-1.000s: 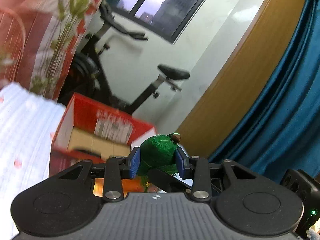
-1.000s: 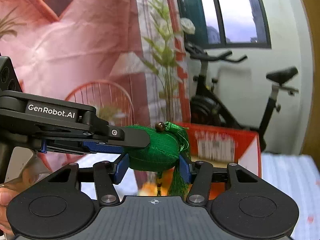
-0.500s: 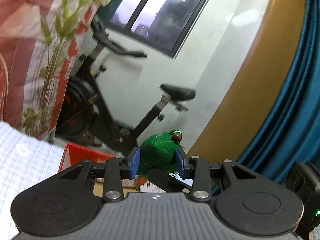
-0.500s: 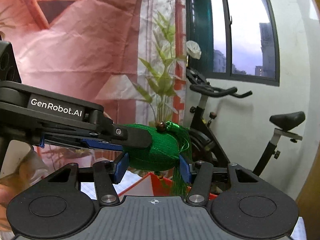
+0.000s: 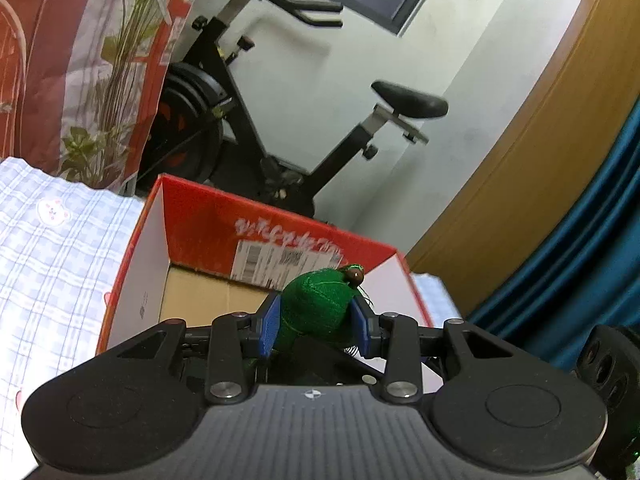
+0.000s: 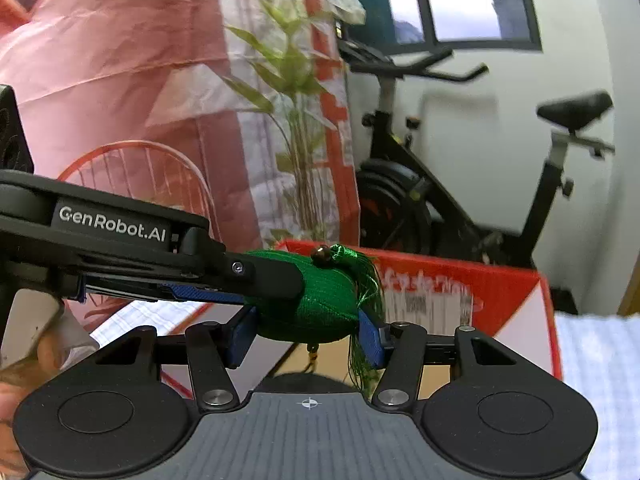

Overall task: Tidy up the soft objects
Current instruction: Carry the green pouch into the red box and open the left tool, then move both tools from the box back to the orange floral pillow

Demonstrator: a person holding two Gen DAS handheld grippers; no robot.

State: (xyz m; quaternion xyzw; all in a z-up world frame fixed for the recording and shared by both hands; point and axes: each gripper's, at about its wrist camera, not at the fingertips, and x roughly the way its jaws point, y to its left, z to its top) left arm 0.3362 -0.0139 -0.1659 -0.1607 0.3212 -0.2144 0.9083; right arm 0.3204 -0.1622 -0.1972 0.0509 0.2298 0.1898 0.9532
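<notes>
Above red box [image 5: 280, 236], left hand-held gripper [image 5: 316, 316] & right hand-held gripper [image 6: 308, 332] both clamp green pouch [image 6: 316, 300] w/ tassel; risk: uneven release snags tassel, pouch misses box.

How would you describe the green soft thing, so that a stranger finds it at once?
Find the open red cardboard box before the exercise bike. Just above its near edge, the left gripper and right gripper both clamp a green stuffed sachet. Only it has a brown bead and green tassel.
</notes>
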